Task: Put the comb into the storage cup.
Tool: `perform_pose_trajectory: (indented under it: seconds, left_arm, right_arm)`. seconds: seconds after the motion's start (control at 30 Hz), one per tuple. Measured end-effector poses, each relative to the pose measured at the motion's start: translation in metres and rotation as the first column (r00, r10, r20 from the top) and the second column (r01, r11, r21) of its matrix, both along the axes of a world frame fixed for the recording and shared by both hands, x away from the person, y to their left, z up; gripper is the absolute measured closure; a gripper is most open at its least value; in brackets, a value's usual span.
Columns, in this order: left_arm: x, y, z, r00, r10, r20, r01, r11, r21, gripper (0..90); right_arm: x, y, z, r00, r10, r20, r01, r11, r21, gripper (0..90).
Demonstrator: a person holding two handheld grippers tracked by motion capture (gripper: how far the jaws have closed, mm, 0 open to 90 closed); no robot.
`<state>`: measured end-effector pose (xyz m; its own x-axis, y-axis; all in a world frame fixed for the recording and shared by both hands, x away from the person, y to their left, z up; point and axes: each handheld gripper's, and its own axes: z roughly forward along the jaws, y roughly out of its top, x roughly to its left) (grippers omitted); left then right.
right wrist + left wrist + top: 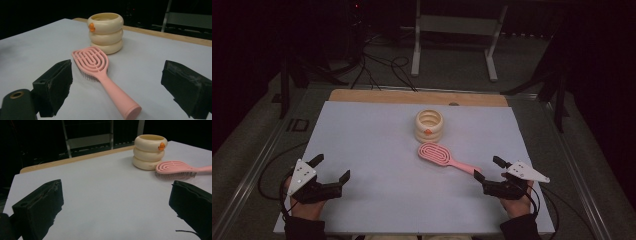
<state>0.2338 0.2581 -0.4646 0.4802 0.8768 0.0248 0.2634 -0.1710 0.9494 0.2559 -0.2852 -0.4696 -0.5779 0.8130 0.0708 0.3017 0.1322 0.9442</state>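
A pink hairbrush lies bristles down on the white table, its handle end pointing toward my right gripper. That gripper is open, its jaws wide apart, just short of the handle tip and not touching it. Behind the brush head stands a cream holder of stacked rings with an orange mark. My left gripper rests open near the front left of the table, nothing between its jaws. From there the holder and brush sit far right.
A wooden strip runs along the table's far edge. Beyond it on the dark floor stand a white metal frame and loose cables. Cables trail from both grippers off the front corners.
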Motion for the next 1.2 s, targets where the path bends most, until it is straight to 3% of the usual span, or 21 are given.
perform_pose_trajectory:
  seconds: [0.33, 0.43, 0.6, 0.63, 0.73, 0.8, 1.0, 1.03, 1.2]
  left_arm:
    - [0.001, -0.001, -0.003, 1.0000, 0.001, -0.004, -0.001, 1.0000, 0.004, 0.4]
    - [0.000, -0.001, -0.003, 1.0000, 0.006, -0.004, -0.006, 1.0000, 0.006, 0.3]
    - [0.001, 0.000, -0.003, 1.0000, 0.005, -0.004, -0.005, 1.0000, 0.005, 0.4]
    - [0.001, 0.000, -0.003, 1.0000, 0.004, -0.006, -0.004, 1.0000, 0.007, 0.4]
    - [0.001, -0.001, -0.003, 0.9999, 0.004, -0.009, -0.004, 1.0000, 0.008, 0.3]
    - [0.001, -0.001, -0.004, 0.9999, 0.002, -0.010, -0.002, 0.9999, 0.010, 0.3]
    - [0.001, -0.002, -0.004, 0.9999, 0.002, -0.014, -0.002, 1.0000, 0.008, 0.4]
    - [0.001, -0.002, -0.004, 0.9999, 0.001, -0.014, -0.001, 1.0000, 0.008, 0.3]
    - [0.001, -0.002, -0.005, 0.9999, 0.001, -0.014, -0.001, 1.0000, 0.008, 0.4]
  right_arm:
    - [0.000, 0.000, 0.002, 0.9994, 0.023, -0.026, -0.023, 1.000, -0.002, 10.2]
    - [0.006, 0.003, 0.004, 0.9977, 0.026, -0.063, -0.028, 0.999, -0.028, 10.2]
    - [0.010, 0.005, 0.008, 0.9967, 0.026, -0.077, -0.030, 0.998, -0.055, 10.2]
    - [0.015, 0.008, 0.014, 0.9957, 0.023, -0.089, -0.031, 0.996, -0.087, 10.5]
    - [0.020, 0.011, 0.019, 0.9945, 0.022, -0.102, -0.034, 0.992, -0.118, 10.6]
    - [0.026, 0.015, 0.026, 0.9911, 0.024, -0.131, -0.046, 0.985, -0.167, 12.0]
    - [0.039, 0.023, 0.032, 0.9803, 0.035, -0.194, -0.080, 0.970, -0.228, 11.7]
    - [0.050, 0.029, 0.034, 0.9692, 0.037, -0.244, -0.108, 0.953, -0.283, 10.8]
    - [0.064, 0.040, 0.036, 0.9535, 0.045, -0.298, -0.154, 0.924, -0.351, 10.5]
